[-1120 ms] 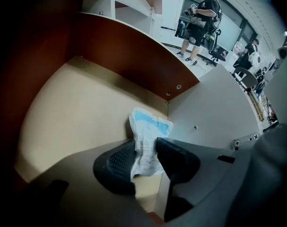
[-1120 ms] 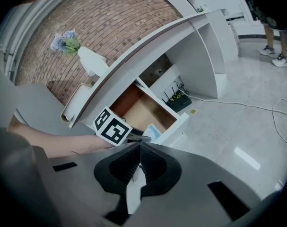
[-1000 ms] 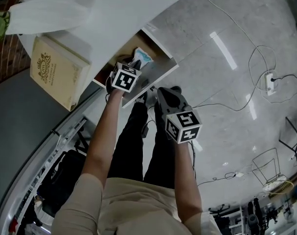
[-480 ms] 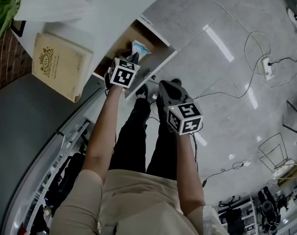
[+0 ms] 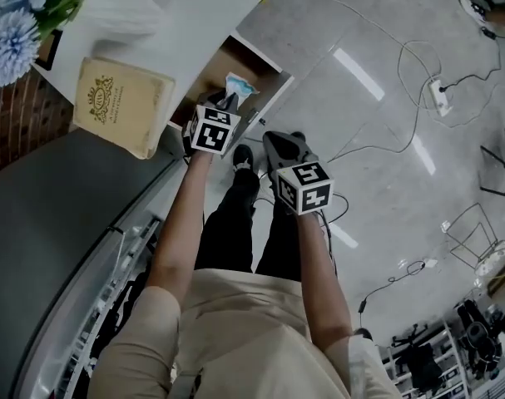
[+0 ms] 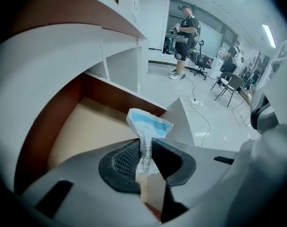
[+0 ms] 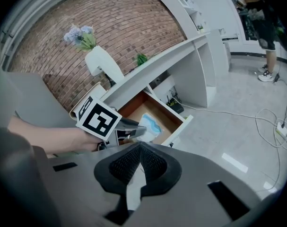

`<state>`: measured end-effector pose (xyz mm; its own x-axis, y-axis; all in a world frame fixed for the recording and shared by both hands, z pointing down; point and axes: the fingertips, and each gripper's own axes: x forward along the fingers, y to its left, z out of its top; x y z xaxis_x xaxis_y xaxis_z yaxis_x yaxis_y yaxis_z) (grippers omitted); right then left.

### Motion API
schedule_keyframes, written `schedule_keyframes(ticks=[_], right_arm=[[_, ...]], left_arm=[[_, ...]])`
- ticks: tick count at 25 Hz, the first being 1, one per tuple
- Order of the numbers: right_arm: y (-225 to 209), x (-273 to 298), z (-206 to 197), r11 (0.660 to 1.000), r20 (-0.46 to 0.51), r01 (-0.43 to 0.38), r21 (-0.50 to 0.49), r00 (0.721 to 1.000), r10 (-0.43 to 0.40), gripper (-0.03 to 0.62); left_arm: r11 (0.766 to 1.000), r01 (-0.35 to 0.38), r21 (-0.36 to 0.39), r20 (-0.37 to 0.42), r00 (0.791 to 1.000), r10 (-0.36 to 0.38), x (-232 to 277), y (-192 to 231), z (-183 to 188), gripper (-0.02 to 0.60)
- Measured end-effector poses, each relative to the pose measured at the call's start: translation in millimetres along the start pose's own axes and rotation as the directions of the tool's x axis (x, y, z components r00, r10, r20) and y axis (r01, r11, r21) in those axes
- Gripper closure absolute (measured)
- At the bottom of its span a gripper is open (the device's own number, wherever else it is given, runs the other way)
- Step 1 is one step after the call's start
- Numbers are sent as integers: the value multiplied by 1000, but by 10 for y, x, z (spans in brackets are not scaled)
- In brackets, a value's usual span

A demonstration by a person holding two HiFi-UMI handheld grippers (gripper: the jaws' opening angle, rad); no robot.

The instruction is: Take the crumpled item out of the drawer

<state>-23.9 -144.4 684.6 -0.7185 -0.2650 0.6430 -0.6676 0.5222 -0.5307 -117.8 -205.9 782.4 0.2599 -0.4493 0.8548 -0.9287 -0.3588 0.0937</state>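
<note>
left gripper (image 6: pixel 144 148) jaws, having just closed in, clamp the crumpled white-and-blue wrapper (image 6: pixel 148 124) by its pinched lower end over the open drawer (image 6: pixel 79 129); right gripper (image 7: pixel 140 162) jaws pressed together, empty.

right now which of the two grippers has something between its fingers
The left gripper: its fingers have just closed on the crumpled white-and-blue item over the drawer. The right gripper has its fingers shut on nothing.

Right tongs (image 7: pixel 139 144) (jaws together), open drawer (image 7: pixel 135 106)
</note>
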Motion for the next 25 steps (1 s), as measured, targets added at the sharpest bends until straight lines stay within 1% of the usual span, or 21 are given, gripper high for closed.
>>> schedule_keyframes(ticks=[8,12,15,19,22,25], right_arm=[[386,-423,105,999,22,38,0,999,-38,569],[497,-610,138,997,47,81,-6,996,-81,569],[636,-714,194,994,68,104,-13,992,-103,569],[880,-828,246,995,105,96,-7,990,-95,569],[1051,-920,261,995,128,101,-11,987,-99,569],[1193,-927,315,994,149,106,-18,984,-102,569]], left_arm=[[998,51,22,16,999,-51,-550,-243,88,497],[995,91,38,41,995,-93,-840,-407,148,497],[994,106,41,67,992,-108,-1044,-480,161,497],[991,126,48,82,988,-130,-1359,-554,128,497],[990,131,59,105,985,-137,-1592,-610,89,497],[990,126,65,132,982,-134,-1834,-567,80,497]])
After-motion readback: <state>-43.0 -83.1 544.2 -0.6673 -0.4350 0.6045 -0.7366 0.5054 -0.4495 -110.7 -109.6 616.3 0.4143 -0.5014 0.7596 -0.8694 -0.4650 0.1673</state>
